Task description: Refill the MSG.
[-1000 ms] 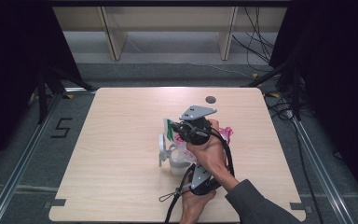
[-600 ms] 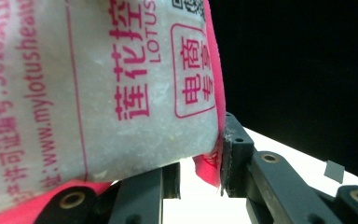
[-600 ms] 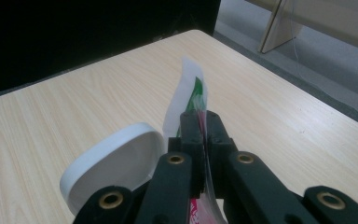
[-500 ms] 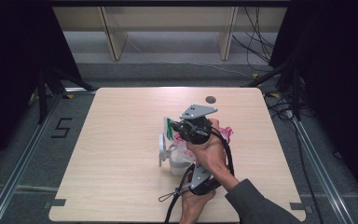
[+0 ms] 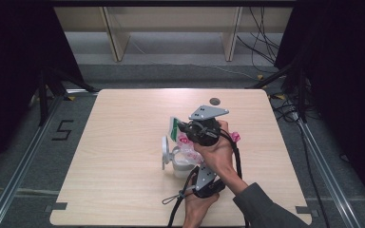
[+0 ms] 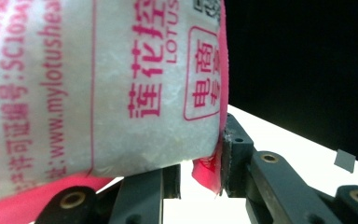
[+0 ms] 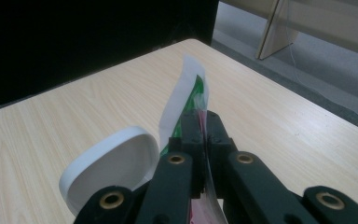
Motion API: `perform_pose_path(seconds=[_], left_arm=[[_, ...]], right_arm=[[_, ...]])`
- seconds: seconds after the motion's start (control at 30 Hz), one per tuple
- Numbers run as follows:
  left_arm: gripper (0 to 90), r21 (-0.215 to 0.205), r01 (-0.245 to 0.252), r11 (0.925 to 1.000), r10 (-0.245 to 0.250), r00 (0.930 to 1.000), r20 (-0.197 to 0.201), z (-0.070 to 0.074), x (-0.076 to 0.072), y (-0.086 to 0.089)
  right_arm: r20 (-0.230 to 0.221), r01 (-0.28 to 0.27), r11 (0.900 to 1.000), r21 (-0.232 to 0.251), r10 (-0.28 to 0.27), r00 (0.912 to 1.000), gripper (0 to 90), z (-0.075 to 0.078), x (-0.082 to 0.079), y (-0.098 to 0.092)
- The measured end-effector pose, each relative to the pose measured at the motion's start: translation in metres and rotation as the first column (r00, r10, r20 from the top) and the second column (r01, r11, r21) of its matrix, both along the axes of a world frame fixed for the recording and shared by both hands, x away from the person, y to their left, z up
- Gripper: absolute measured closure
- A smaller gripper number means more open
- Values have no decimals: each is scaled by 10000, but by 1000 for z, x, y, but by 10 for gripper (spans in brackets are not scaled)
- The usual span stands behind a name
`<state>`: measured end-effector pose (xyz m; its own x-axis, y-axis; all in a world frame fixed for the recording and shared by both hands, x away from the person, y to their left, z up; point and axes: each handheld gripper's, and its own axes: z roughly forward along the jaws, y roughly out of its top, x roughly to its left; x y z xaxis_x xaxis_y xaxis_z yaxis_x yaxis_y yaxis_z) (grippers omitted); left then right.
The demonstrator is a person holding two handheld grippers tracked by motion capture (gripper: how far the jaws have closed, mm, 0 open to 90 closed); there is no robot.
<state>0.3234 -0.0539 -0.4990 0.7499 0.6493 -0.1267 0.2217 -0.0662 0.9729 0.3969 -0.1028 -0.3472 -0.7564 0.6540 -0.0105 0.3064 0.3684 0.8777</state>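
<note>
Crinkled plastic bag (image 6: 98,88), pink print, clamped by left gripper (image 6: 200,172); right gripper (image 7: 204,135) pinches its thin green-white edge (image 7: 186,93). White round lid (image 7: 109,165) beside; pale woodgrain counter (image 5: 123,142).

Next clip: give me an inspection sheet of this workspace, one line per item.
Surface: light wood table, bare apart from the items below.
Job's things: pink-and-white printed bag; white container with its hinged lid open.
Clutter: small dark disc near the far edge.
Grippers: left tool clamps the bag's lower corner; right tool is shut on the bag's thin green-and-white top edge.
Cables: black leads trail off the near edge; more lie on the floor at right.
Surroundings: grey floor, wooden shelf legs, dark curtains.
</note>
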Motion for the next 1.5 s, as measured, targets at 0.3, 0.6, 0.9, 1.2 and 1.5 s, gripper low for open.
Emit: perform_pose_path(seconds=[0.3, 0.6, 0.9, 1.2, 1.5], left_arm=[[727, 439, 51, 9990, -50, 10000, -40, -3, 1, -2], [721, 268, -155, 9995, 160, 9997, -196, -6, 3, -4], [717, 578, -159, 9982, 175, 9994, -289, -7, 3, -4], [711, 708, -83, 9975, 103, 9995, -282, -8, 4, -4], [714, 820, -133, 9965, 171, 9988, -466, -9, 3, -7]], right_arm=[[147, -91, 9989, 466, 84, 9999, 900, 3, -2, -18], [252, -92, 9952, 969, 68, 9997, 900, 4, -3, -31], [223, -37, 9873, 1590, 2, 9998, 900, 7, -11, -48], [312, 24, 9768, 2143, -93, 9995, 900, 8, -18, -65], [438, 44, 9578, 2874, -177, 9989, 900, 3, -26, -85]])
